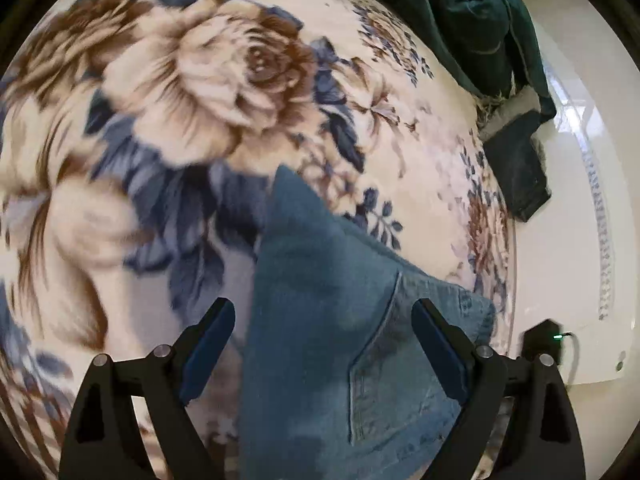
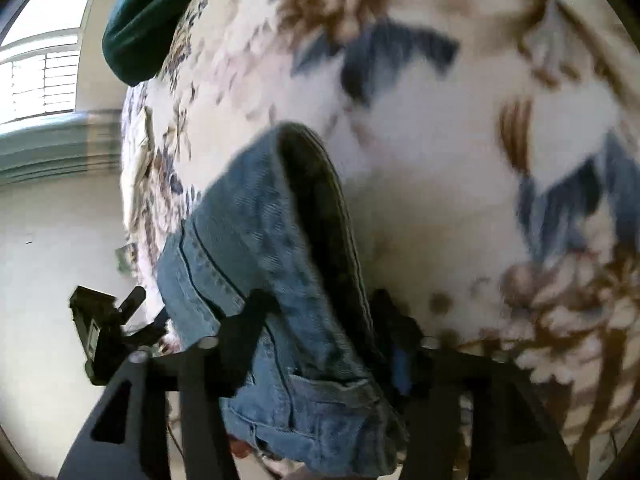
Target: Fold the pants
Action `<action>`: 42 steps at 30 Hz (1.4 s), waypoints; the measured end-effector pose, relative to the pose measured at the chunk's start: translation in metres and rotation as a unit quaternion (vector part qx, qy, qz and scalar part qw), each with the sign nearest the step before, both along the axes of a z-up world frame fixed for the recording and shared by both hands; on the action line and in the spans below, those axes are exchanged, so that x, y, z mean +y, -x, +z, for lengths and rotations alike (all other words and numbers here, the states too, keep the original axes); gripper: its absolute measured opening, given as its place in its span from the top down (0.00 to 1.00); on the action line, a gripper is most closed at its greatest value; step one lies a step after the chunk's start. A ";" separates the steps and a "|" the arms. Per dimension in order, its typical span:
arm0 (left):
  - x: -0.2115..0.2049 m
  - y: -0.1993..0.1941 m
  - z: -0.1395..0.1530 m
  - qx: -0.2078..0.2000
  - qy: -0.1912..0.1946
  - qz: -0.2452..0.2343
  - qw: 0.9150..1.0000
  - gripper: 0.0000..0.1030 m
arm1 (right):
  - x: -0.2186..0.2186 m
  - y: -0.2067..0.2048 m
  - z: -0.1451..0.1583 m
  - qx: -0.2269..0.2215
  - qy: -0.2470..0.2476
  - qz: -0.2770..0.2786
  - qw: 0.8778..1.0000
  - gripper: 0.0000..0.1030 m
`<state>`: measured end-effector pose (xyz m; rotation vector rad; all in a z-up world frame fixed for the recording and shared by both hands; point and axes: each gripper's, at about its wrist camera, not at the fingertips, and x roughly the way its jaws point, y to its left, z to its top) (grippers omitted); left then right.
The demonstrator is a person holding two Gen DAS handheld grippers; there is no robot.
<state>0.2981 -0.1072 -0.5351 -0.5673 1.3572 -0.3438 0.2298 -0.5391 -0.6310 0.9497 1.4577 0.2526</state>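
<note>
The jeans [image 1: 340, 340] lie on a floral blanket [image 1: 200, 100] that covers the bed, a thick blue wedge of denim running from the centre of the left wrist view down to 6 o'clock, where the frame cuts it off. A back pocket with its stitching shows at about 5 o'clock. The left gripper [image 1: 324, 316] stands over it with jaws wide apart, one finger on either side of the cloth; I cannot tell whether its tips touch the denim or the blanket.

From the right wrist view the same jeans [image 2: 260, 240] rise as a folded hump from 6 o'clock toward the centre, a dark seam along the fold. The right gripper [image 2: 320, 312] has its jaws narrowed on this bundle, the denim passing between the fingers and bulging out below them. The blue pads are mostly hidden by the cloth.

The blanket is smeared with blur in both views, so its flowers are hard to read. At 1 o'clock in the left view a dark green garment [image 1: 480, 12] hangs off the bed edge, partly cropped. A small black device [image 1: 544, 340] with a green light sits at 4 o'clock.
</note>
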 end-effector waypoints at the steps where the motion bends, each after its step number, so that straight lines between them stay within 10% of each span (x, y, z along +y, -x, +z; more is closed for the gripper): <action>1: 0.001 0.005 -0.003 0.007 0.014 0.004 1.000 0.13 | 0.002 0.000 -0.004 0.000 0.000 0.008 1.000 0.34; 9: -0.013 0.021 -0.044 0.039 0.028 -0.022 0.999 0.09 | 0.018 -0.019 -0.014 -0.012 -0.001 0.051 0.999 0.12; 15: -0.022 0.015 -0.046 0.039 0.022 -0.045 0.998 0.05 | 0.037 -0.023 0.002 -0.034 -0.103 0.090 0.990 0.13; 18: -0.020 0.013 -0.048 0.044 0.029 -0.042 0.998 0.05 | 0.035 -0.022 0.005 -0.035 -0.069 0.101 0.992 0.13; 29: -0.013 0.011 -0.054 0.052 0.045 -0.051 0.996 0.04 | 0.052 -0.020 -0.012 -0.024 -0.081 0.131 0.988 0.19; 39: -0.017 0.012 -0.051 0.046 0.032 -0.056 0.997 0.05 | 0.047 -0.011 -0.015 -0.026 -0.050 0.077 0.995 0.48; 42: -0.022 0.017 -0.039 0.016 0.019 -0.064 0.998 0.30 | 0.048 -0.007 -0.007 -0.031 -0.034 0.060 0.997 0.55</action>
